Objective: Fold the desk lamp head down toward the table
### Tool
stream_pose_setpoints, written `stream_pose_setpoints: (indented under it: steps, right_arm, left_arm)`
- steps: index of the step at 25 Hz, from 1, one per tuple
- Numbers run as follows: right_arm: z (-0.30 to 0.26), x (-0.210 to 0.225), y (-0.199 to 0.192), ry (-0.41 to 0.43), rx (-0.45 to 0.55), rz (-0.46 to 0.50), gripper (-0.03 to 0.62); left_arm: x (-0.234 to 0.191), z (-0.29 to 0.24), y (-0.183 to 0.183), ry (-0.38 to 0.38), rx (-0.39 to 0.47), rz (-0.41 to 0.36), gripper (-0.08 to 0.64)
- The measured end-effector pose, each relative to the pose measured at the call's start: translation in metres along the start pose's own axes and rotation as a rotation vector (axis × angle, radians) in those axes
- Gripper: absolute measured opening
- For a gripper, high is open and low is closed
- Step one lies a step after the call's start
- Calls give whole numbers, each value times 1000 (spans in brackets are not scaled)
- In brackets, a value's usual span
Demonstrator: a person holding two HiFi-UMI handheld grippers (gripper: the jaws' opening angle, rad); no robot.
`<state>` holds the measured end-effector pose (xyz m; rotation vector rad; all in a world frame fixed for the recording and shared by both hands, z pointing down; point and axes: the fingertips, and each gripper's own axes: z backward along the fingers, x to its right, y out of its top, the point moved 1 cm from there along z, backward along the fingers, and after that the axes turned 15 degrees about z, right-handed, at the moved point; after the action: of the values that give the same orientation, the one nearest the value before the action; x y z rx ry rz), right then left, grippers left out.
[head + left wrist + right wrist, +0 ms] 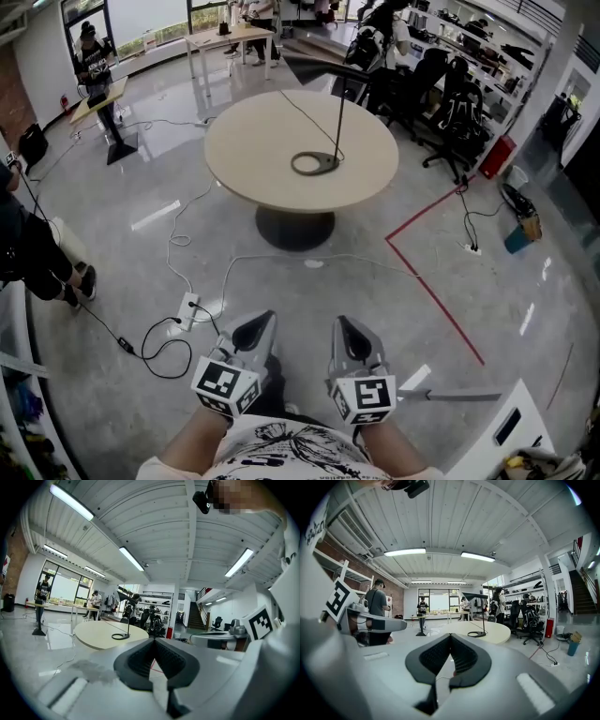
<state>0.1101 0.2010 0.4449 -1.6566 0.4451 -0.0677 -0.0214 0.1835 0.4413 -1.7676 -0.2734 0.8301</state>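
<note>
Left gripper [265, 321], right gripper [344, 326]: jaws together, side by side.

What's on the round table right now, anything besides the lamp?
Only the desk lamp: ring base, thin stem, head raised, cord running across the round table. The tabletop hides the floor beneath it.

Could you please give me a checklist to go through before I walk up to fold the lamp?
1. Left tool free: ok, jaws shut on nothing.
2. Right tool free: ok, jaws shut on nothing.
3. Desk lamp in reach: not ok, it stands on the round table well ahead.
4. Lamp head raised, fold pending: ok.
5. Walking path: not ok, a white cable lies across the way to the table.
</note>
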Motion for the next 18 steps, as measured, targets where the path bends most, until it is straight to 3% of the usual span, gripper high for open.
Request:
stream_pose_setpoints:
  steps: [6,18]
  right_arm:
    - [-41,15,-9,-16,-33,0,8]
    - [-171,51,25,-94,-63,16,8]
  left_arm:
    - [-27,-39,7,-26,-17,18,3]
    - [-122,-133,86,-73,-9,33,3]
